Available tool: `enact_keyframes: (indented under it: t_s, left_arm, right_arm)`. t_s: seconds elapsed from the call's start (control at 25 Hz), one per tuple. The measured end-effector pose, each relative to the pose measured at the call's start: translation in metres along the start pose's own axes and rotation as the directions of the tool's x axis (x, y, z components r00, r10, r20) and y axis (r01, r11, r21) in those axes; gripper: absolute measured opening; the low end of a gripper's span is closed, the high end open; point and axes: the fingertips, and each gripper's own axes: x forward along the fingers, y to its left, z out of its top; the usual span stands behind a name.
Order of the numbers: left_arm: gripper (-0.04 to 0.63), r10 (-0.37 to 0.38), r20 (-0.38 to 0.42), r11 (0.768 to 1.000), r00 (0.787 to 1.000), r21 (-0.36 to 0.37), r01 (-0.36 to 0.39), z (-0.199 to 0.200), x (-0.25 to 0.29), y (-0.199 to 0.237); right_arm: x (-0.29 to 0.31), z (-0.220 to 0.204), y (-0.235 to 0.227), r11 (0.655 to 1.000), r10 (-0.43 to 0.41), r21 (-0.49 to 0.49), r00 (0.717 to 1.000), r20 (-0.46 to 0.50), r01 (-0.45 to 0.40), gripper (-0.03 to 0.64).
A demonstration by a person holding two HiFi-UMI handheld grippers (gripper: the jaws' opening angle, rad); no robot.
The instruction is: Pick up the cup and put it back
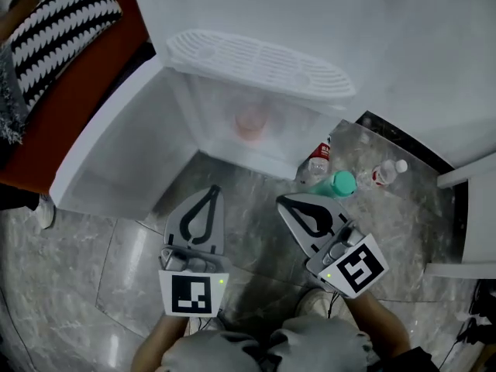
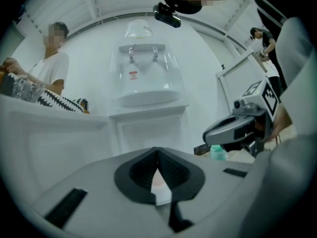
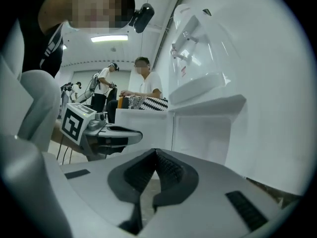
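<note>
A pale pink cup stands inside the white water dispenser's lower compartment, seen blurred from above under the drip tray. My left gripper hovers over the floor in front of the compartment, jaws shut with nothing held; its tips meet in the left gripper view. My right gripper hangs beside it to the right, also shut and empty, tips together. Both are well short of the cup. Each gripper shows in the other's view: the right gripper and the left gripper.
The compartment's white door hangs open to the left. Bottles stand on the marble floor right of the dispenser: a teal-capped one, a clear one, a red-labelled one. A striped cushion lies far left. People sit and stand in the background.
</note>
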Motion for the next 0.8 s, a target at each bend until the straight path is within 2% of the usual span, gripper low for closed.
enact_keyframes:
  t_s: [0.12,0.28,0.4,0.56,0.72,0.8]
  left_arm:
    - [0.012,0.009,0.004,0.998,1.000,0.059,-0.010,0.028,0.003,0.010]
    - [0.012,0.009,-0.006,0.990,1.000,0.140,-0.008,0.093,-0.011,0.028]
    - [0.012,0.054,-0.053,0.996,0.997,0.074,-0.050,0.151,-0.032,0.045]
    - [0.012,0.079,-0.087,0.997,0.993,0.022,-0.078,0.276,-0.072,0.057]
    - [0.012,0.105,-0.090,0.993,0.990,-0.041,-0.109,0.440,-0.116,0.074]
    - [0.012,0.095,-0.089,0.994,0.991,-0.050,-0.100,0.521,-0.133,0.079]
  right_arm:
    - [-0.015,0.024,-0.008,1.000,-0.017,0.003,0.999,-0.027,0.018,0.009]
    - [-0.029,0.089,-0.011,0.999,-0.026,0.018,0.999,-0.028,0.027,0.009]
    - [-0.030,0.163,-0.004,0.998,-0.026,0.055,0.999,-0.022,0.028,0.009]
    - [-0.042,0.303,0.006,0.993,-0.027,0.116,0.998,0.053,0.021,0.009]
    - [-0.070,0.461,0.001,0.981,-0.041,0.192,0.995,0.087,0.023,0.009]
    - [-0.091,0.548,-0.006,0.983,-0.049,0.183,0.990,0.133,0.024,0.009]
